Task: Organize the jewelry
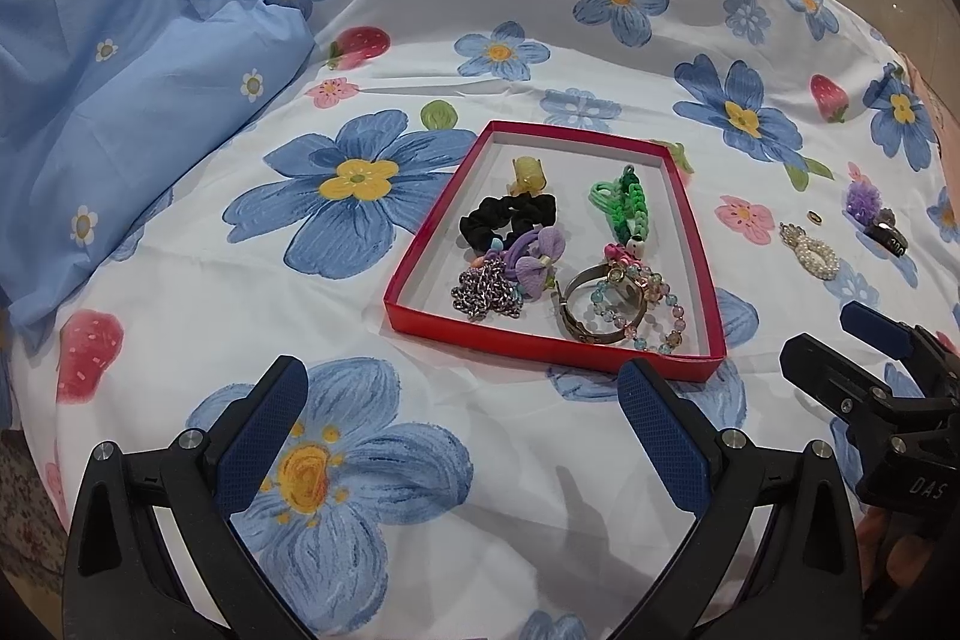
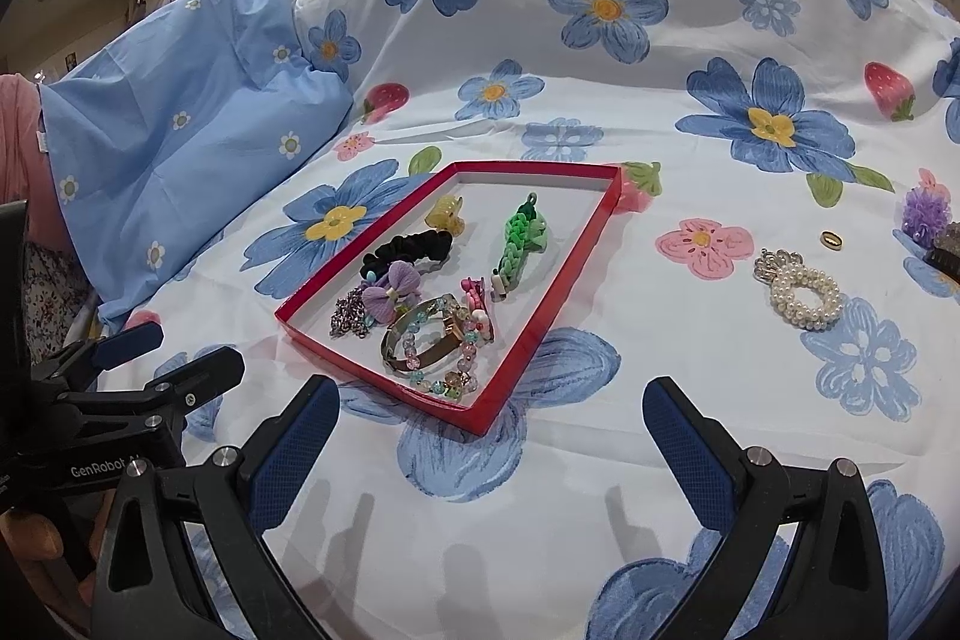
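A big bed [image 2: 600, 100] has a flower sheet. A red tray [image 2: 528, 334] sits on it, full of hair ties and bracelets. The left tool [image 1: 462, 394] and right tool [image 2: 489, 415] are wide and hold nothing. A pearl bracelet [image 2: 804, 295] lies right of the tray, apart from it.

The printed cotton bedsheet [image 2: 600, 490] is lying smooth and matt. The red tray [image 2: 516, 340] is looking like glossy card. The metal bangle [image 2: 420, 370] is gleaming; the pearl bracelet [image 2: 804, 301] is shining softly; the black scrunchie [image 1: 510, 217] is looking like soft cloth.
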